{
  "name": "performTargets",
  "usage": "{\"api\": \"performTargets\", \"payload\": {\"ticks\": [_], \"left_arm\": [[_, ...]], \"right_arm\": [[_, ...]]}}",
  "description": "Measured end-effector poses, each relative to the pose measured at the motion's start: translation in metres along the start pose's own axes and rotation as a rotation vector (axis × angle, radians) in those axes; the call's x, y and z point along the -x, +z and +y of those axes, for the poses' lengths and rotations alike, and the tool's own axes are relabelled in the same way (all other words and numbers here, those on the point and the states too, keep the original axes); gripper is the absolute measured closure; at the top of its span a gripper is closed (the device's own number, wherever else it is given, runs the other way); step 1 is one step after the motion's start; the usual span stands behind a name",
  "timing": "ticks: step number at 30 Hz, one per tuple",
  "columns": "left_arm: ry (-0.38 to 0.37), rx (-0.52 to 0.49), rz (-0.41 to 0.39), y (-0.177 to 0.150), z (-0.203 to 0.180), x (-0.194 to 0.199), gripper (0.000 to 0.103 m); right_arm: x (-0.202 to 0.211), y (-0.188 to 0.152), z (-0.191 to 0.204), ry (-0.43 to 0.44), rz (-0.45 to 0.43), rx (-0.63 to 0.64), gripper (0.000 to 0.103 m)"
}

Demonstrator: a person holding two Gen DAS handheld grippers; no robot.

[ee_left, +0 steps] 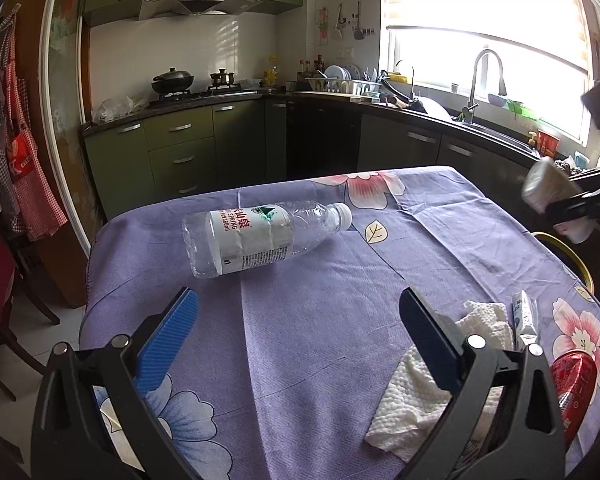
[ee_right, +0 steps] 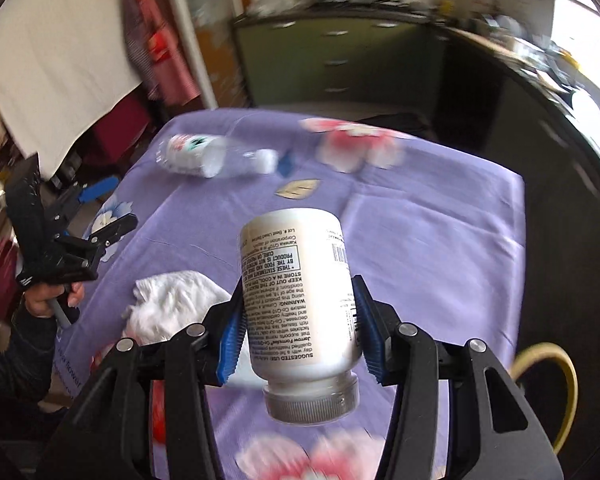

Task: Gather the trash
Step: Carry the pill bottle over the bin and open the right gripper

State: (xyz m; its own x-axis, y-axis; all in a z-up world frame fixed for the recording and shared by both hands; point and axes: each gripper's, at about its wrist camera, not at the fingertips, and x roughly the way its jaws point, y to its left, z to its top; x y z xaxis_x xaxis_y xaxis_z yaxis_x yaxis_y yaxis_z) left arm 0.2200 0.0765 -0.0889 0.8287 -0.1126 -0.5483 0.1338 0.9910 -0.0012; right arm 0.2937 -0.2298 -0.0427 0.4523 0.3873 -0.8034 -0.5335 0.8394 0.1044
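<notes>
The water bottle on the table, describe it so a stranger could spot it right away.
On the purple flowered tablecloth, look toward the far end. The water bottle lies there on its side, clear and empty, white cap, white label with red characters; nearby trash is crumpled paper towel.

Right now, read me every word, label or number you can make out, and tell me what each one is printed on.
"SPRING" and "380ml", beside red Chinese characters: water bottle lying on the tablecloth.
"SUGGESTED USE", "WARNING", "KEEP OUT OF THE REACH", "STORE IN A COOL, DRY PLACE", "Jarrow Formulas": white pill bottle, upside down in the right gripper. Its smaller print and barcode digits are too small.
Red can and small tube: print unreadable.
</notes>
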Motion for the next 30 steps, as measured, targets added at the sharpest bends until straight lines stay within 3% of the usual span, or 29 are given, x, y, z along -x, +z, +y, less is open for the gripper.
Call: {"api": "performTargets", "payload": {"ticks": [8, 16, 30], "left_arm": [[-0.005, -0.019, -0.002, 0.0, -0.005, 0.0, 0.007], [-0.004, -0.018, -0.011, 0.0, -0.005, 0.001, 0.007], [0.013, -0.034, 0.026, -0.003, -0.007, -0.009, 0.007]], "right_arm": [[0.064, -0.072, -0.097, -0.237, -0.012, -0.271, 0.053], [0.083, -0.146, -0.188, -0.426, 0.015, -0.548, 0.053], [0.051, -0.182, -0.27, -0.472, 0.078, -0.716, 0.053]]}}
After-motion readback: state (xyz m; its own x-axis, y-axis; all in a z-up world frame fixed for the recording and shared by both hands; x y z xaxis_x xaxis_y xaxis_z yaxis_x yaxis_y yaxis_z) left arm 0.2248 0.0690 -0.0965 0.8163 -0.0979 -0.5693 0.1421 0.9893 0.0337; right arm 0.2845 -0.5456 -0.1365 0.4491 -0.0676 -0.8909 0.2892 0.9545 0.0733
